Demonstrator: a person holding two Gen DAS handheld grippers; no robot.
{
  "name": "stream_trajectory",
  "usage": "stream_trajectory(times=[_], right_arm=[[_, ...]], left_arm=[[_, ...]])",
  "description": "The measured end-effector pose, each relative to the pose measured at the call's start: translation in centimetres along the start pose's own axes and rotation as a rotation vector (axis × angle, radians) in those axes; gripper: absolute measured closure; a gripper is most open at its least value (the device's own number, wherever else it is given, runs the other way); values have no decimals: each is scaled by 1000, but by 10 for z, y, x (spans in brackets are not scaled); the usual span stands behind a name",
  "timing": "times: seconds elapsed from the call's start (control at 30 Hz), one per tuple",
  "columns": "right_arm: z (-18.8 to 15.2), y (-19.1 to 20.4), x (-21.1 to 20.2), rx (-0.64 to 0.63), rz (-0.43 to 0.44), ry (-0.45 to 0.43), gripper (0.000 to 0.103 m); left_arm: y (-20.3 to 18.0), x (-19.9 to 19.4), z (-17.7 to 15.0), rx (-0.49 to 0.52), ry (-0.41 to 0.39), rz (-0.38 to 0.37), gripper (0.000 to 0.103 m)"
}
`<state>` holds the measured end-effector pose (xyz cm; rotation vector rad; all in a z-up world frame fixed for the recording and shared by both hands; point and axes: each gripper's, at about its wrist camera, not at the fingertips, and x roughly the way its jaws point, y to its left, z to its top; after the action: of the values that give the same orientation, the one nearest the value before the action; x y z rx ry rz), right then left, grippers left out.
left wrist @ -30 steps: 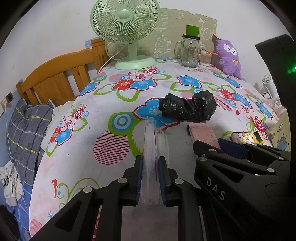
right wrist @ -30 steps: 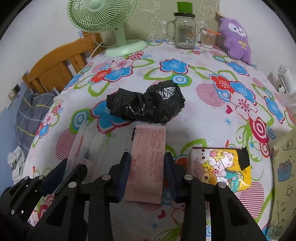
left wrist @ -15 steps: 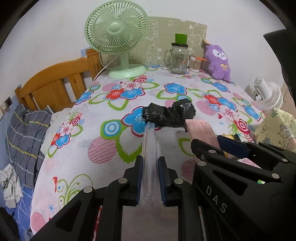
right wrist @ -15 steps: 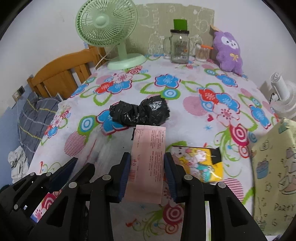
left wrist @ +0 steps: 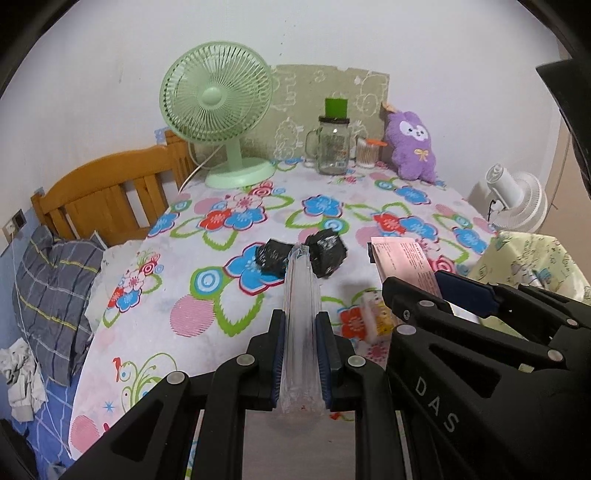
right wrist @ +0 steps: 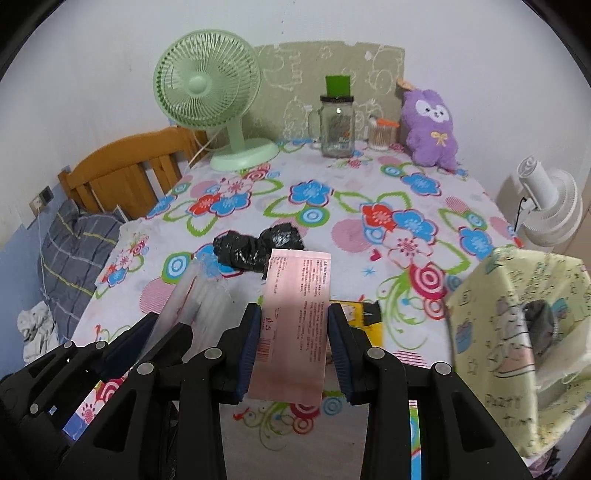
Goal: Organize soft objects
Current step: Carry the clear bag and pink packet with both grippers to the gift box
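Both my hand-held grippers have risen above the tabletop (right wrist: pixel 458 206): left hand-held gripper (left wrist: pixel 301 354) clamps a clear plastic bag (left wrist: pixel 301 295); right hand-held gripper (right wrist: pixel 295 347) grips a pink packet (right wrist: pixel 295 314). Black bag (right wrist: pixel 258 245) lies below.

White plaster wall (left wrist: pixel 369 33) behind, unmarked apart from a torn pale-green cartoon sheet (left wrist: pixel 325 92) fixed against it. Table under a floral cloth (right wrist: pixel 332 206) in blue, red, pink and green. On its far edge: a green desk fan (left wrist: pixel 218 107), a glass mug jar (right wrist: pixel 337 125) with a green block on its lid, a small cup of swabs (right wrist: pixel 380 134). Wooden bed headboard (left wrist: pixel 107 195) to the left, grey plaid bedding (left wrist: pixel 51 288) below it. White fan (right wrist: pixel 550 206) at right. Light even, indoor.
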<state>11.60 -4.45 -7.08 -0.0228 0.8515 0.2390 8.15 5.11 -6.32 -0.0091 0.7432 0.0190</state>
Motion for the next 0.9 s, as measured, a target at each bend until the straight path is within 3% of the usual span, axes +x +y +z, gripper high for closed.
stream_trajectory(times=[0.9], right_arm=[[19,-54,-88,14,-43,-149,63]], left_arm=[[-64,-56,34,56,-122,-44,89]])
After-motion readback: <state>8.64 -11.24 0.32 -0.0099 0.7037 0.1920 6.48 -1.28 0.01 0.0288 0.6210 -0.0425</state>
